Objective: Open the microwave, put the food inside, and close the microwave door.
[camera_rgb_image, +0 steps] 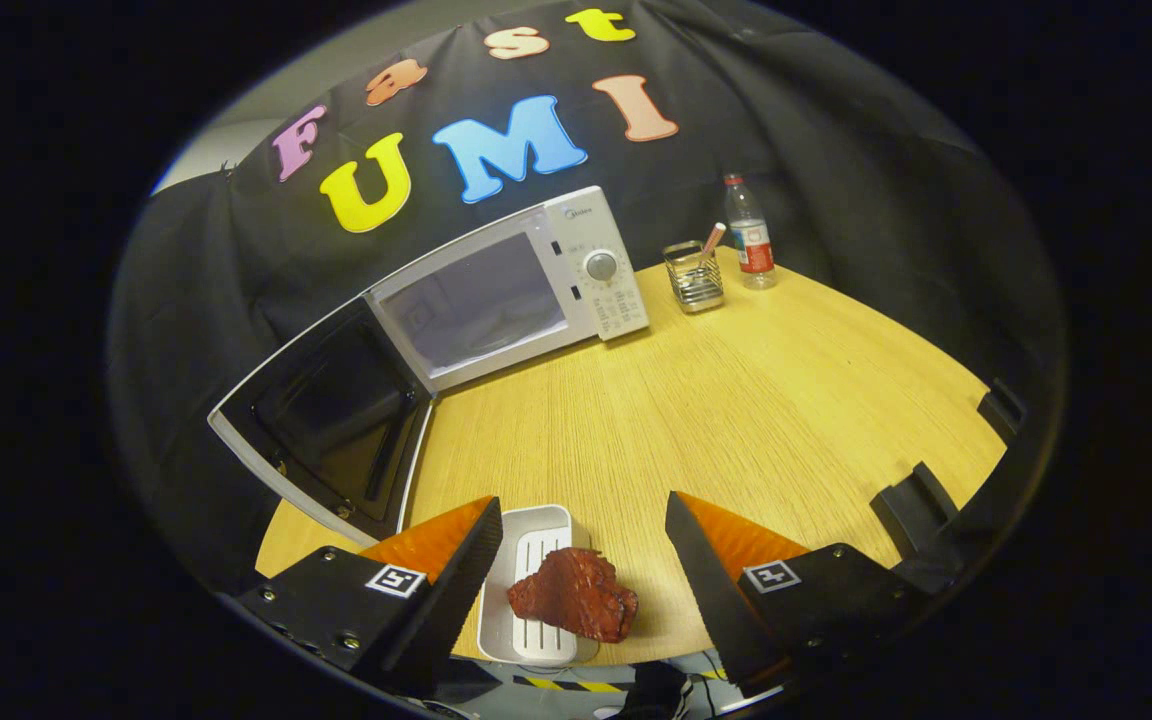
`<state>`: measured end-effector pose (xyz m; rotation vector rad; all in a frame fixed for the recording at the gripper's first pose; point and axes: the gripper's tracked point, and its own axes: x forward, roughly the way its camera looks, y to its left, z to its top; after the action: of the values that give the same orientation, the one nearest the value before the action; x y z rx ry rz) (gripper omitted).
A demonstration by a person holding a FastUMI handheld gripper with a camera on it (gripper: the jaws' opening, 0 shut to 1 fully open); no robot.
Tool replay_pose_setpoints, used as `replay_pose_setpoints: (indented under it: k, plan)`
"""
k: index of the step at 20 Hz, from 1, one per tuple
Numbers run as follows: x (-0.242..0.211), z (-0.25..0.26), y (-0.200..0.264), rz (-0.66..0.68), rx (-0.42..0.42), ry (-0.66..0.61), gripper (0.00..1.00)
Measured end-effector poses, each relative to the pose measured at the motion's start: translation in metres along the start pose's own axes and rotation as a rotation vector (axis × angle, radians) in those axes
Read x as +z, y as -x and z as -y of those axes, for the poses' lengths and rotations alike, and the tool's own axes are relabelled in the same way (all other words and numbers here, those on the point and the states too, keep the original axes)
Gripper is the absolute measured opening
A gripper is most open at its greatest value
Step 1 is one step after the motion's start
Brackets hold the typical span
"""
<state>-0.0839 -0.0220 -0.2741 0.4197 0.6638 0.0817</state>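
Gripper view: looks down over a round-edged table [786,400] of pale, straight-grained wood.
Gripper [581,560]: fingers spread wide apart, clamped on nothing; wedge-shaped, tapering toward the tips.
Food [576,592]: dark red, lumpy slab with a rough, ridged surface, lying between the fingers and touching neither; it rests half on the tray, hanging over the side away from the microwave.
Tray [531,545]: white, rectangular with rounded corners, ribbed floor, smooth plastic look; at the near table edge, well in front of the microwave.
Microwave [536,285]: boxy white casing at the far side of the table, round dial on its panel.
Door [331,420]: swung fully open, dark glossy inner face, hinged at the microwave's side farthest from the dial.
Wire holder [693,277]: shiny metal mesh cup just beyond the microwave's dial side, a stick standing in it.
Bottle [750,235]: clear plastic, upright, just beyond the holder.
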Motion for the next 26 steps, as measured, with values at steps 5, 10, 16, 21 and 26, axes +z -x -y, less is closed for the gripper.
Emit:
replay_pose_setpoints:
  k: [5,10,16,21,26]
  plan:
    - [-0.027,0.006,0.005,-0.058,0.016,-0.092,0.89]
    - [-0.039,0.007,0.011,-0.082,0.035,-0.13,0.67]
    - [-0.031,0.003,0.015,-0.093,0.088,-0.24,0.23]
    - [-0.031,-0.005,0.016,-0.092,0.152,-0.264,0.08]
    - [-0.018,-0.007,0.016,-0.095,0.131,-0.236,0.08]
